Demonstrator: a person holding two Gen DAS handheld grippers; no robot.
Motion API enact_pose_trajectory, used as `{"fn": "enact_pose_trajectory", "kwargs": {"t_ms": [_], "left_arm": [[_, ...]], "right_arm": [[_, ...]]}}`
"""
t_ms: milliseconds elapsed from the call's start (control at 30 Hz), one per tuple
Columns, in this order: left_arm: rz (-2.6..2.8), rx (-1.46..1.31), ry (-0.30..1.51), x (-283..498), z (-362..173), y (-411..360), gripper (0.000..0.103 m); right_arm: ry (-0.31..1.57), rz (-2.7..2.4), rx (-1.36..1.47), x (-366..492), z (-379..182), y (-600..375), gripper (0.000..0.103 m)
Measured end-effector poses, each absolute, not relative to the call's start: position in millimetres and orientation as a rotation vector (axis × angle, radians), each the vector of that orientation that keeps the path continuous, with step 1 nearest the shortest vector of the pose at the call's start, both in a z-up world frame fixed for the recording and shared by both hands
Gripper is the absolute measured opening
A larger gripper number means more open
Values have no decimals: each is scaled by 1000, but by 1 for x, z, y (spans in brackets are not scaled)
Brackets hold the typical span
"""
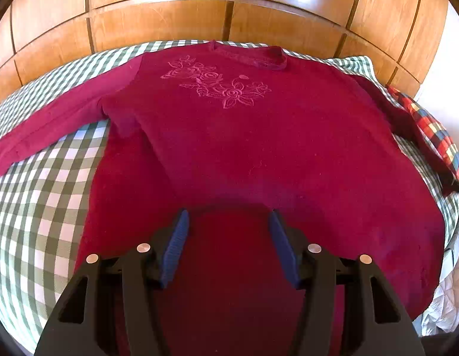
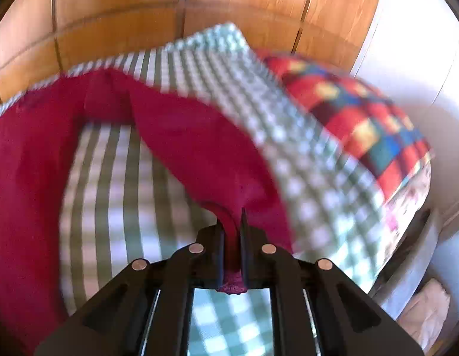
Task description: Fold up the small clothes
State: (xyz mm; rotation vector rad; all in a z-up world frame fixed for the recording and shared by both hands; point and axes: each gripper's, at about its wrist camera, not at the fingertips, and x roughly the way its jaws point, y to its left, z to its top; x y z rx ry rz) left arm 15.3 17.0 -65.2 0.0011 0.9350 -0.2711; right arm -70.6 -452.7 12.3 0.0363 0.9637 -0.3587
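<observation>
Sweater [image 1: 259, 136], crimson with stitched roses on the chest, lies face up and spread flat on a green checked cloth [image 1: 42, 195], collar toward the far wooden panels [image 1: 158, 23]. Laid out like this, both sleeves and the hem are easy to reach, which suits a fold that likely starts with the sleeves. The left sleeve [image 1: 48, 127] stretches out flat to the left, untouched.

The left gripper [image 1: 228, 222] hovers over the near hem with its blue pads apart and nothing between them; it looks placed to pin or steady the body, though it grasps nothing yet.

The right gripper [image 2: 232, 222] is clenched on the cuff of the right sleeve [image 2: 194, 148], whose end pokes out behind the jaws. The sleeve rises from the cloth to the jaws, so it is probably about to be carried across the chest. That view is blurred, so finer detail is uncertain.

A multicoloured plaid cushion [image 2: 357, 118] sits at the right edge, just beside the sleeve, where a swinging cuff might catch it.
</observation>
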Motion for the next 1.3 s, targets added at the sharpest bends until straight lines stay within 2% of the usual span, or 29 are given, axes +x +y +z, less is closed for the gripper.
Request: {"fn": "enact_pose_trajectory", "kwargs": {"t_ms": [233,300,333,367,400,433,533,700,833,867,933,1167,1200,1267,1300], "left_arm": [[-267,0,933,16,-65,18,56],[-265,0,936,17,-65,17,55],[-263,1,937,17,-65,16,56],[-261,2,939,17,-64,16,56],[-260,2,940,18,-64,16,56],[-260,1,940,18,-64,16,56],[-256,0,938,18,-64,17,56],[-250,19,938,19,-65,15,57],[-253,13,939,20,-65,16,57],[-252,16,940,20,-65,16,57],[-251,19,941,20,-65,16,57],[-235,28,945,21,-68,12,59],[-234,29,946,22,-68,11,60],[-236,29,950,23,-68,12,60],[-236,28,952,23,-68,13,60]], "right_arm": [[875,-536,159,-3,64,-552,7],[864,-608,188,22,71,-583,13],[854,-627,188,33,75,-592,29],[832,-667,158,40,80,-597,65],[799,-704,129,43,86,-598,83],[757,-726,116,44,90,-600,94],[748,-663,178,39,86,-598,94],[865,-507,446,-1,24,-588,93],[937,-514,675,-21,-31,-605,78],[934,-535,709,-24,-40,-613,72],[890,-562,750,-23,-41,-630,67],[866,-535,895,7,-43,-663,66],[879,-546,896,12,-45,-662,63],[901,-543,901,14,-50,-658,19],[917,-528,944,15,-50,-658,17]]}}
